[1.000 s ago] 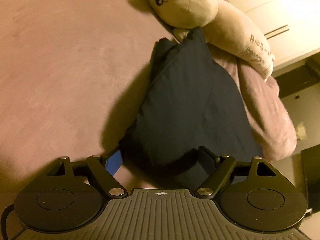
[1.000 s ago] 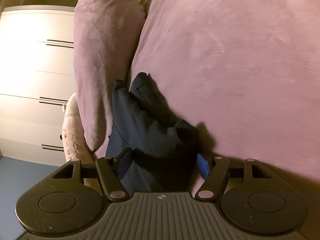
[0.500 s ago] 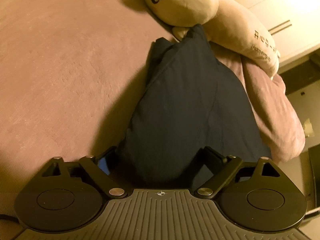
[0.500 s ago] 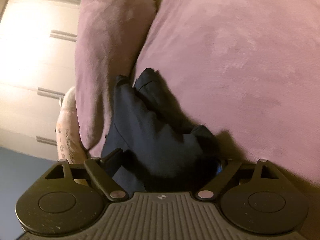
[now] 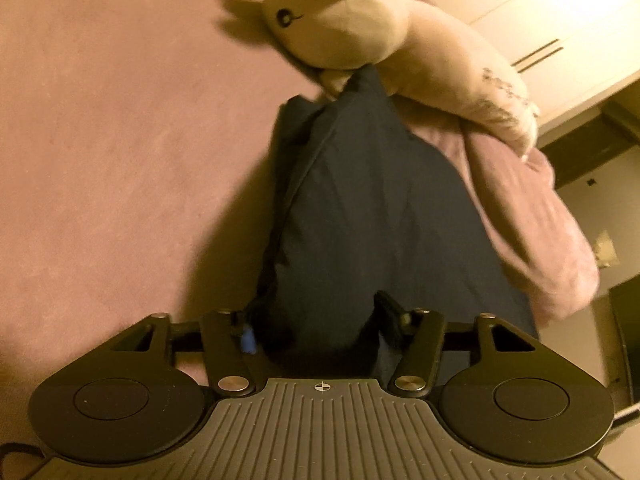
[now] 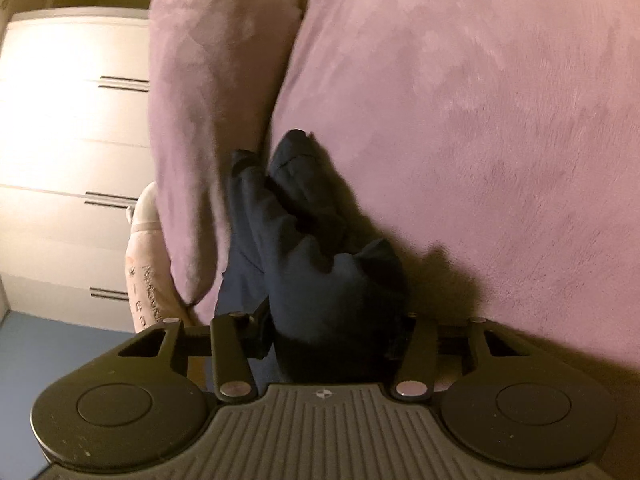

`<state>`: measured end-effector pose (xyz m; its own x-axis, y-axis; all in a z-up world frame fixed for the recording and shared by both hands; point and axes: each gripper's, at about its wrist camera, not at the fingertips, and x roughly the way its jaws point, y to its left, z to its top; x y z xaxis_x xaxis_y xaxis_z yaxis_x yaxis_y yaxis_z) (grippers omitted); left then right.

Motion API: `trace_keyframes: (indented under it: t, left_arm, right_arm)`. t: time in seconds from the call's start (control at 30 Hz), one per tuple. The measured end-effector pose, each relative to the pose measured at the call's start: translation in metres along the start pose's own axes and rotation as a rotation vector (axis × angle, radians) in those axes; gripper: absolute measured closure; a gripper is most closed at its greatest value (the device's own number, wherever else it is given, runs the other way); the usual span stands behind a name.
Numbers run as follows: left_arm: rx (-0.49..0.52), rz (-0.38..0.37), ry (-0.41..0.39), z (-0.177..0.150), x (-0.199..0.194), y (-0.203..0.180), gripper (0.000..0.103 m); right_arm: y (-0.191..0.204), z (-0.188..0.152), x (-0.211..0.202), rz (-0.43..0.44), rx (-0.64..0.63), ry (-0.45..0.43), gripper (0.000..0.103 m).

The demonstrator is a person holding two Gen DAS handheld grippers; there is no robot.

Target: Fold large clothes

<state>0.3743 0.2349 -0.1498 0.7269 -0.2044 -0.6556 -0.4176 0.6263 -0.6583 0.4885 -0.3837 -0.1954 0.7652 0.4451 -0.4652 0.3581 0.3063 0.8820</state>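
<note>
A dark navy garment (image 5: 384,216) lies folded into a long strip on the mauve bed cover (image 5: 120,160). Its far end touches a plush toy. My left gripper (image 5: 316,328) has its jaws closed in on the near end of the garment, and cloth fills the gap between them. In the right wrist view the same garment (image 6: 304,248) is bunched up between the fingers of my right gripper (image 6: 332,336), which is shut on it. The fingertips of both grippers are mostly hidden by cloth.
A cream plush toy (image 5: 360,28) lies across the far end of the bed. A mauve pillow (image 6: 208,128) stands beside the garment, shown also in the left wrist view (image 5: 532,216). White wardrobe doors (image 6: 60,160) stand beyond the bed edge.
Both grippers' jaws have closed in on the navy garment. The left gripper has moved forward toward the plush toy. The cloth in the right gripper has bunched higher.
</note>
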Motion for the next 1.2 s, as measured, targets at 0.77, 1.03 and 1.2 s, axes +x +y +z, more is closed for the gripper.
trace_keyframes:
  t: [0.77, 1.03, 1.2]
  left_arm:
    - [0.281, -0.07, 0.028, -0.058, -0.163, -0.026, 0.062]
    - [0.213, -0.036, 0.094, -0.126, -0.23, 0.031, 0.059]
    - [0.197, 0.094, 0.082, -0.133, -0.248, 0.039, 0.051]
  right_arm:
    - [0.003, -0.072, -0.177, -0.103, -0.345, -0.004, 0.075]
    - [-0.037, -0.109, -0.259, -0.18, -0.347, 0.047, 0.067]
    - [-0.033, -0.109, -0.289, -0.206, -0.347, 0.018, 0.04]
